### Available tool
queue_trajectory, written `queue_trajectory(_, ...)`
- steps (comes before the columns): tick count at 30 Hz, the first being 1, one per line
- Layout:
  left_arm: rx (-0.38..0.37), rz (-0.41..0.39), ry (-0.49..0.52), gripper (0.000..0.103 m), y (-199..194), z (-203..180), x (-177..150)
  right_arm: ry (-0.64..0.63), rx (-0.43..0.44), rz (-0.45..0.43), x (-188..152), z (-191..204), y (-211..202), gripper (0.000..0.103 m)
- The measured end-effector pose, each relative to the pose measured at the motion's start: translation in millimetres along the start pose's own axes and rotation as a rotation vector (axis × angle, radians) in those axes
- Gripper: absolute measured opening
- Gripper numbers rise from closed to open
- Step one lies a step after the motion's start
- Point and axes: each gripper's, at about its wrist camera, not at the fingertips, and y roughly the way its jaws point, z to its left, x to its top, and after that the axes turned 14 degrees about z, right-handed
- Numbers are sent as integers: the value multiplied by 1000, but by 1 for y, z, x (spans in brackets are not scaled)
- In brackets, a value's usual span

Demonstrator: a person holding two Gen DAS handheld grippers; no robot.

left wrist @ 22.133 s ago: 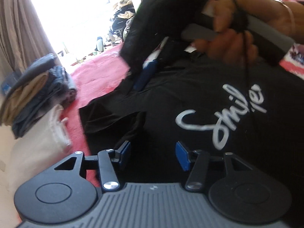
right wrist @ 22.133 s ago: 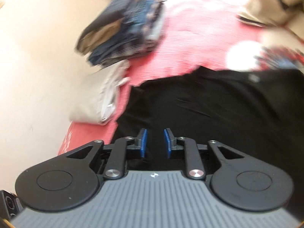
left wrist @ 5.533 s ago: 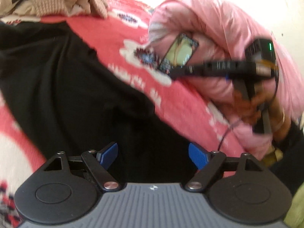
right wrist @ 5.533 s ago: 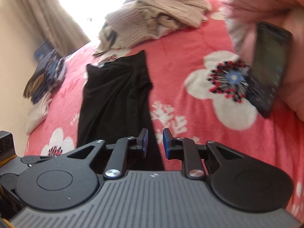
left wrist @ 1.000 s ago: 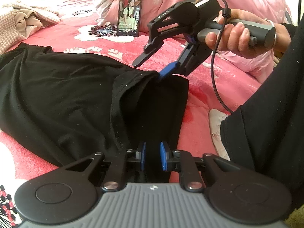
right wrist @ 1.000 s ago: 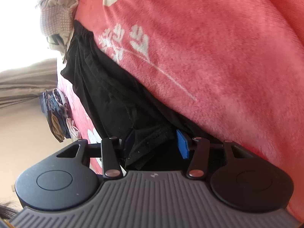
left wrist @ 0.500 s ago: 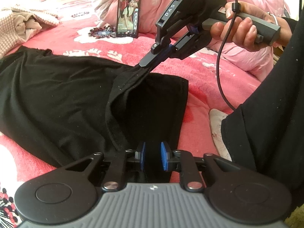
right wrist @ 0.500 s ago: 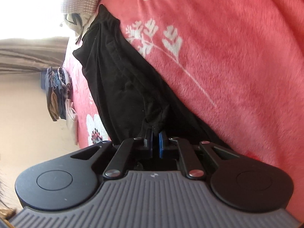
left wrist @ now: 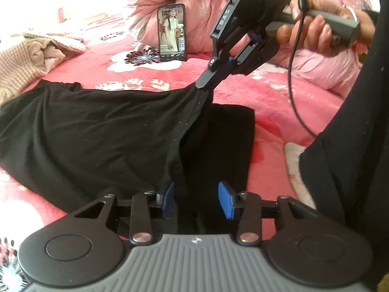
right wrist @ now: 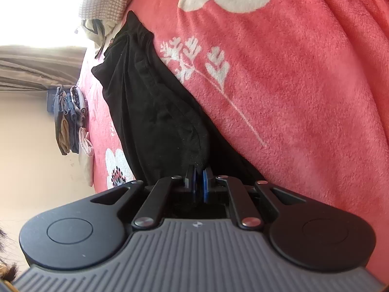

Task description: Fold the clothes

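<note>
A black shirt (left wrist: 92, 131) lies partly folded on the red flowered blanket (left wrist: 279, 102). In the left wrist view my left gripper (left wrist: 197, 202) sits low over the shirt's near end. Its jaws are opening, and black cloth lies loose between the blue pads (left wrist: 225, 203). Across from it, a hand (left wrist: 313, 31) holds my right gripper (left wrist: 203, 85), which pinches the shirt's far edge and lifts it into a ridge. In the right wrist view the right gripper (right wrist: 199, 179) is shut on a bunch of the black shirt (right wrist: 155, 112).
A phone (left wrist: 171, 32) with a lit screen leans on a pink quilt (left wrist: 209, 4). Beige and pink knitwear (left wrist: 22, 58) is heaped at the far left. Folded clothes (right wrist: 70, 119) are stacked by the wall. The person's black-clad body (left wrist: 352, 150) fills the right side.
The right gripper closed on the shirt's edge, rolled and lifted it a little. The left gripper's pads went from nearly together to well apart. The left hand stayed in place.
</note>
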Motion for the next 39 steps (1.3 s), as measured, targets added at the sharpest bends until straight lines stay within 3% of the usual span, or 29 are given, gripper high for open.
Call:
queue_trajectory(8,91,38,61,43,20,-6,-1,-28,50,1,1,13,-5,4)
queue_trajectory(21,210,23,177,43,26,-29,-4,-45,180,7,2,33,-13,4)
queue_trajectory(31,235,33,189,9,19,-27,-11,-33,158,-18,-1,26,-24,4)
queue_trajectory(37,230,7,194,4,8,-25,-14,-41,111,-28,-8,18,-29,4)
queue_trajectory(39,221,8,208,4,5,-24,-17,-64,46,-27,-10,16,-30,4)
